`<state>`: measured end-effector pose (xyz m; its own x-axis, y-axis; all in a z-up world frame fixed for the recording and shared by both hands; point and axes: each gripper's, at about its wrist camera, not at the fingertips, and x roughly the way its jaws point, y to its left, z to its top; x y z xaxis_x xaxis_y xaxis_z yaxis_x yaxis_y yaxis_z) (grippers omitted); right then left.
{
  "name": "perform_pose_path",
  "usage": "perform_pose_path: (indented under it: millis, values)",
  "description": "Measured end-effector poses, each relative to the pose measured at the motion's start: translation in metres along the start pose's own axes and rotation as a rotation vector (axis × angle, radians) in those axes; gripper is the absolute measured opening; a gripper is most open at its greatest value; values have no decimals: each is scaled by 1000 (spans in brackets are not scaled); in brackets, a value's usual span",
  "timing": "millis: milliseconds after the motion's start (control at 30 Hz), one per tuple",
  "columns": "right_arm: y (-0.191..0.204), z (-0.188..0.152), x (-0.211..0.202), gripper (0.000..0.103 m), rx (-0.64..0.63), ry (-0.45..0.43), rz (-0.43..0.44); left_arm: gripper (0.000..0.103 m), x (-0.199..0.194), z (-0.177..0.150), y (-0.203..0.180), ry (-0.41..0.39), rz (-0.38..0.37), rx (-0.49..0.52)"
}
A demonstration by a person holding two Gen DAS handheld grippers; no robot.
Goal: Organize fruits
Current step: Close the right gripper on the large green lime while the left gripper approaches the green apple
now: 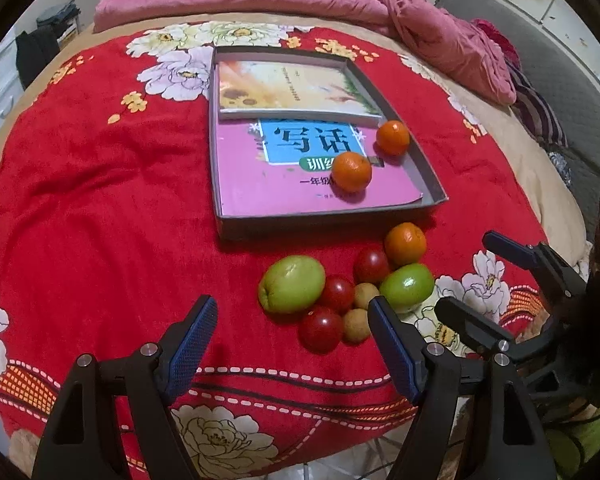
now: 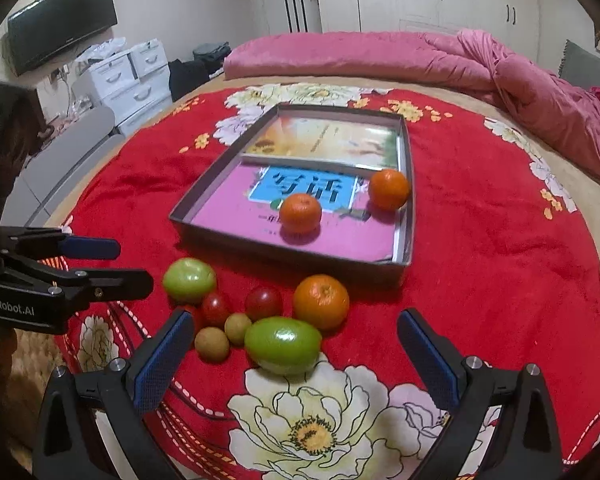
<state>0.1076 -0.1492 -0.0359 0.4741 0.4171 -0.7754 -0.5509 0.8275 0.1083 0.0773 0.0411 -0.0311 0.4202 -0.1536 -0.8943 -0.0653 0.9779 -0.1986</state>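
i have both claws hanging over the red floral blanket on the bed, both released with nothing between the pads. my left claw is spread wide just short of the loose fruit pile; its right pad sits close beside the small brown fruits, though i cannot tell if it touches. my right claw opens around the near green fruit, pads apart from it. the pile holds a second green fruit, three red ones and one loose orange, all bunched together in front of the grey tray. inside the tray two oranges rest on a pink book, one near the right wall.
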Motion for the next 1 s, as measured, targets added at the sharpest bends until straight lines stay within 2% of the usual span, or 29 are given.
perform_pose_path:
  millis: [333,633,733,867,1000]
  values:
    - [0,-8,10,102,0,41,-16,78,13,-2,11,35,-2,-42]
    - [-2,-13,21,102,13,83,-15,78,33,-1,14,72,-1,-37]
    - [-2,-15,24,102,10,90,-14,66,40,-1,13,87,-16,-31]
    - [-4,-17,28,102,27,108,-14,62,50,0,13,93,-12,-24]
    - [-7,-18,32,102,49,118,-15,55,54,4,16,91,-46,-33]
